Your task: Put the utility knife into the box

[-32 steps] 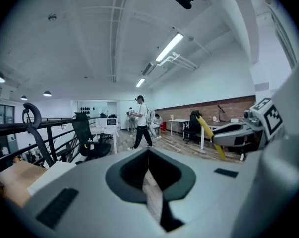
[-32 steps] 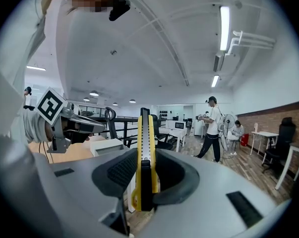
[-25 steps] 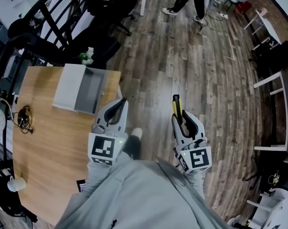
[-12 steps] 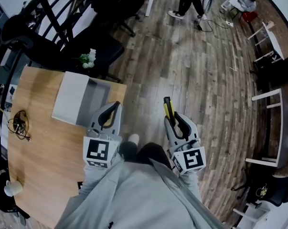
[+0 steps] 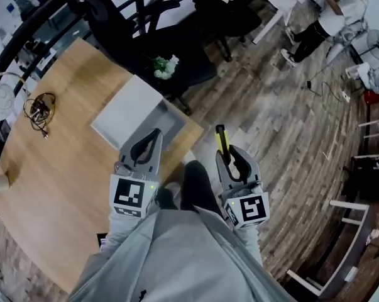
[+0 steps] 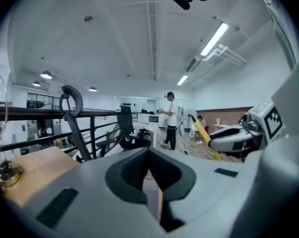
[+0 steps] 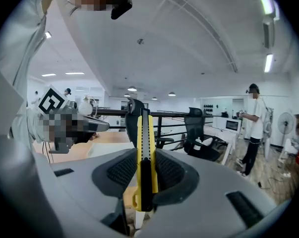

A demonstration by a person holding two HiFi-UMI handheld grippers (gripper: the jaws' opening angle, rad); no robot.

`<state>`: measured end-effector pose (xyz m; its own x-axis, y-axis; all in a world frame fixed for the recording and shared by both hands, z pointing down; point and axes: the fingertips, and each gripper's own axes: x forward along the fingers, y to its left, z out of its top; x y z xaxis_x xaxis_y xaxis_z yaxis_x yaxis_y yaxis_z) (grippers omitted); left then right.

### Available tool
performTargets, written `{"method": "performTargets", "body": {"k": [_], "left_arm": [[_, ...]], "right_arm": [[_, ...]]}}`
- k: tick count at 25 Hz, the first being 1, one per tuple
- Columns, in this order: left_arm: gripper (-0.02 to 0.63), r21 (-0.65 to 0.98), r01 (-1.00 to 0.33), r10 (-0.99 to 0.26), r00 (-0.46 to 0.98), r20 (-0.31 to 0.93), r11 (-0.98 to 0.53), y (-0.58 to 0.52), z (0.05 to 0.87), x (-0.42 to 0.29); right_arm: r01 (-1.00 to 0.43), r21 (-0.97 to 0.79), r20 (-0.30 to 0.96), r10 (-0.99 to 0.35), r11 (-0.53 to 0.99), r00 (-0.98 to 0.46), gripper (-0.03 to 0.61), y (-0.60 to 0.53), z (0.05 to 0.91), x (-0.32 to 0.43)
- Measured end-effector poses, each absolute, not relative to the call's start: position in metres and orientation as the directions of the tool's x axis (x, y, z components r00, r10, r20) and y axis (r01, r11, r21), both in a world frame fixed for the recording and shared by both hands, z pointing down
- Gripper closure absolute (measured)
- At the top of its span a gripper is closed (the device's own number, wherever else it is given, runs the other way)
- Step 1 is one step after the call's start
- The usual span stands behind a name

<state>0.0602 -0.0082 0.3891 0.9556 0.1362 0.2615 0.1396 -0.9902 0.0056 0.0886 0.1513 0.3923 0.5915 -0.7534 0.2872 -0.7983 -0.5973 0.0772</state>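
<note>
Knife: we saw a slim yellow utility knife [image 7: 145, 152] with a black slider, standing out past the tips.
Right tongs [image 5: 230, 156]: clamped on the knife, over the plank floor [image 5: 283, 124].
Left tongs [image 5: 153, 137]: pressed together, empty.
Box [image 5: 123, 112]: open, grey-white, at the knife's 10 o'clock.
Surface [image 5: 51, 150]: pale wood.
Room: black chair [image 5: 176, 49] at 12 o'clock, person [image 5: 327, 17] at 1 o'clock.

The worktop [image 5: 57, 143] is smooth pale wood; the floor [image 5: 283, 112], darker, grainy wood planks. The knife [image 7: 145, 157] looks like glossy plastic, the box [image 5: 129, 109] matt.
</note>
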Motion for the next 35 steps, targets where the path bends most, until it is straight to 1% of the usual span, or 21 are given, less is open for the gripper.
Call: {"method": "performTargets", "body": {"k": [4, 9, 14, 18, 22, 26, 30, 35], "left_arm": [[0.594, 0.003, -0.059, -0.056, 0.967, 0.248, -0.998, -0.053, 0.387, 0.07], [0.594, -0.012, -0.329, -0.322, 0.915, 0.242, -0.944, -0.095, 0.383, 0.069], [0.594, -0.037, -0.519, -0.513, 0.827, 0.231, -0.854, -0.118, 0.375, 0.057], [0.594, -0.053, -0.638, -0.632, 0.743, 0.22, -0.769, -0.126, 0.367, 0.041], [0.593, -0.061, -0.729, -0.721, 0.656, 0.222, -0.682, -0.125, 0.366, 0.02], [0.594, -0.057, -0.784, -0.772, 0.591, 0.235, -0.618, -0.117, 0.369, 0.002], [0.593, -0.05, -0.808, -0.792, 0.56, 0.243, -0.587, -0.113, 0.372, -0.007], [0.594, -0.047, -0.809, -0.792, 0.56, 0.245, -0.586, -0.114, 0.371, -0.013]], "right_arm": [[-0.9, 0.085, 0.28, -0.857, -0.427, 0.433, 0.451, 0.099, 0.392, 0.128], [-0.986, 0.098, 0.259, -0.953, -0.137, 0.158, 0.451, 0.028, 0.385, 0.166], [-0.99, 0.106, 0.225, -0.972, 0.09, -0.065, 0.451, -0.025, 0.376, 0.179], [-0.964, 0.104, 0.207, -0.953, 0.244, -0.219, 0.451, -0.052, 0.372, 0.171], [-0.92, 0.102, 0.207, -0.913, 0.378, -0.352, 0.451, -0.067, 0.374, 0.155], [-0.875, 0.095, 0.213, -0.869, 0.474, -0.447, 0.451, -0.073, 0.378, 0.138], [-0.846, 0.09, 0.224, -0.839, 0.525, -0.496, 0.451, -0.074, 0.383, 0.125], [-0.838, 0.086, 0.236, -0.829, 0.538, -0.508, 0.451, -0.08, 0.386, 0.116]]}}
